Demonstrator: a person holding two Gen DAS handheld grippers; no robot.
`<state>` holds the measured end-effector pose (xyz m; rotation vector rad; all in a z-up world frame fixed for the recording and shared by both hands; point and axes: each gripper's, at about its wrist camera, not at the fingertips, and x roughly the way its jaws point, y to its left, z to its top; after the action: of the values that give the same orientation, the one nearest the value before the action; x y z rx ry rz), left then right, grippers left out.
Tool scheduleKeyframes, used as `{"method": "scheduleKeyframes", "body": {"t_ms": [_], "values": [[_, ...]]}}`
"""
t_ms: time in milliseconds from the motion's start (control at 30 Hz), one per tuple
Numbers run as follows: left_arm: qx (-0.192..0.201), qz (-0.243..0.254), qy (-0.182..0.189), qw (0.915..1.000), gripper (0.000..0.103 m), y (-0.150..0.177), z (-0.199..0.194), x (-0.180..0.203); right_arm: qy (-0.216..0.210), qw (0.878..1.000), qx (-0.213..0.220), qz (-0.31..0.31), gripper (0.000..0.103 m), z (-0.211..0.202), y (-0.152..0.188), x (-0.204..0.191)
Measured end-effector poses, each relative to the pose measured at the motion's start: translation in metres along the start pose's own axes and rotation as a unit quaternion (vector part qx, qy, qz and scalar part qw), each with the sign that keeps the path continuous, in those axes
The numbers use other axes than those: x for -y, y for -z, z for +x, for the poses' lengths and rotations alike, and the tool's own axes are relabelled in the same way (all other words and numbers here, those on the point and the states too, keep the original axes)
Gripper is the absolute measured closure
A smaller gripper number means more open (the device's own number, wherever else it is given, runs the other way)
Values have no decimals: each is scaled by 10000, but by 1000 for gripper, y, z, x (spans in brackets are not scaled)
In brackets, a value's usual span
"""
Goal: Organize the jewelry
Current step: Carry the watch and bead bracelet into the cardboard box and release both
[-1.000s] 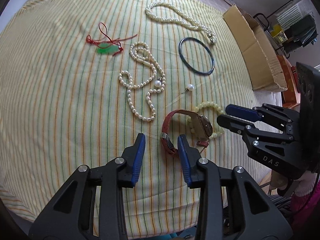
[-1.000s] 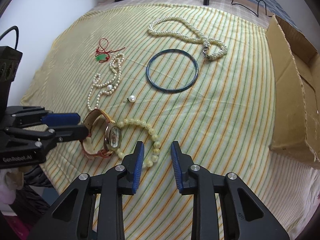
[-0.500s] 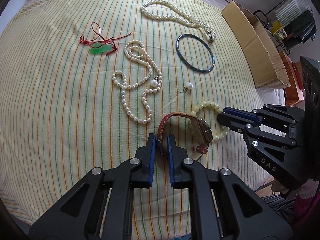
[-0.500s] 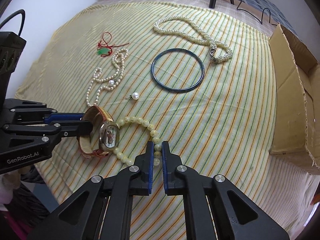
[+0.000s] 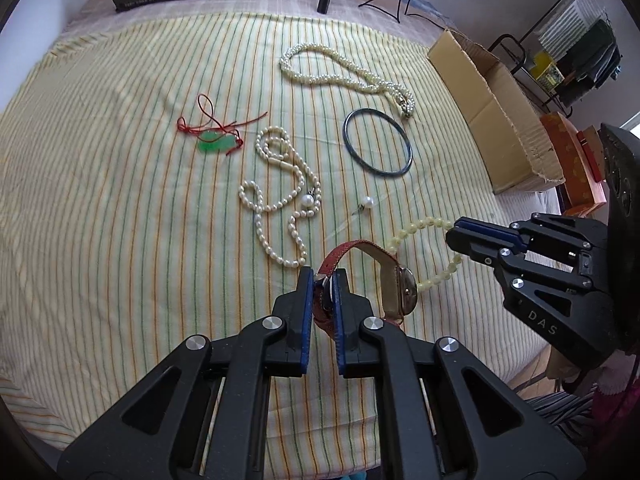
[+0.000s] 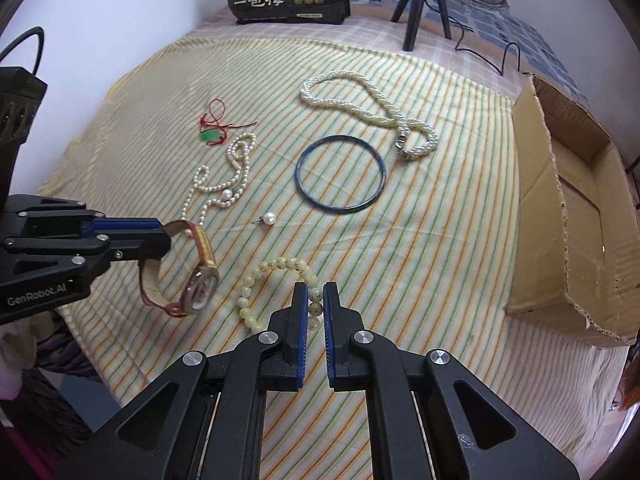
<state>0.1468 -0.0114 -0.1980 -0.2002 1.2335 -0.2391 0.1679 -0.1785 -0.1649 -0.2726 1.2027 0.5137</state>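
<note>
From the left wrist view, the left gripper (image 5: 322, 280) is clamped on the red strap of the watch (image 5: 394, 284), the strap pinched between its blue pads and arching up and to the right, with the watch face hanging just right of the fingertips. Beyond the fingertips on the striped cloth (image 5: 100, 200) lies a thin pearl necklace (image 5: 280, 196), and further left of it a green pendant (image 5: 216, 142) on red cord. Ahead and slightly right sit a loose pearl earring (image 5: 366, 202), a dark bangle (image 5: 378, 143), and past that a thick twisted pearl necklace (image 5: 348, 72). To the right, the right gripper (image 5: 456, 238) comes in sideways, closed on the pale bead bracelet (image 5: 424, 226), which loops from its tips toward the watch. A cardboard box (image 5: 492, 120) stands far right. From the right wrist view, the right gripper (image 6: 315, 300) pinches two or three beads of the bracelet (image 6: 276, 268) between its pads; the rest of the loop curves out ahead and left of the fingertips, and whether it rests on the cloth (image 6: 440, 260) cannot be told. Left of the fingers, the left gripper (image 6: 166, 236) holds the watch (image 6: 198, 284), its face dangling clear of the cloth. Ahead lie the earring (image 6: 268, 218), the bangle (image 6: 340, 174) and the thick necklace (image 6: 372, 104); the box (image 6: 576, 208) is to the right.
</note>
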Motion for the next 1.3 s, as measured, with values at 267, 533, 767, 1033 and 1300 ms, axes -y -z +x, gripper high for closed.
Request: {"method": "scheduleKeyframes", "body": {"t_ms": [267, 533, 767, 1033, 1300], "values": [[198, 52, 83, 9998, 96, -6, -10, 10, 131, 9990, 408, 85, 97, -28, -4, 6], [500, 132, 290, 9982, 96, -22, -26, 32, 195, 9949, 920, 370, 97, -64, -10, 25], [729, 234, 464, 9960, 96, -37, -36, 57, 274, 9877, 1357, 730, 97, -91, -15, 52], [863, 300, 702, 9933, 96, -56, -36, 90, 410, 9780, 1701, 1139, 97, -114, -20, 90], [892, 459, 865, 9912, 96, -74, -24, 130, 646, 9665, 1887, 1614, 97, -125, -17, 140]]}}
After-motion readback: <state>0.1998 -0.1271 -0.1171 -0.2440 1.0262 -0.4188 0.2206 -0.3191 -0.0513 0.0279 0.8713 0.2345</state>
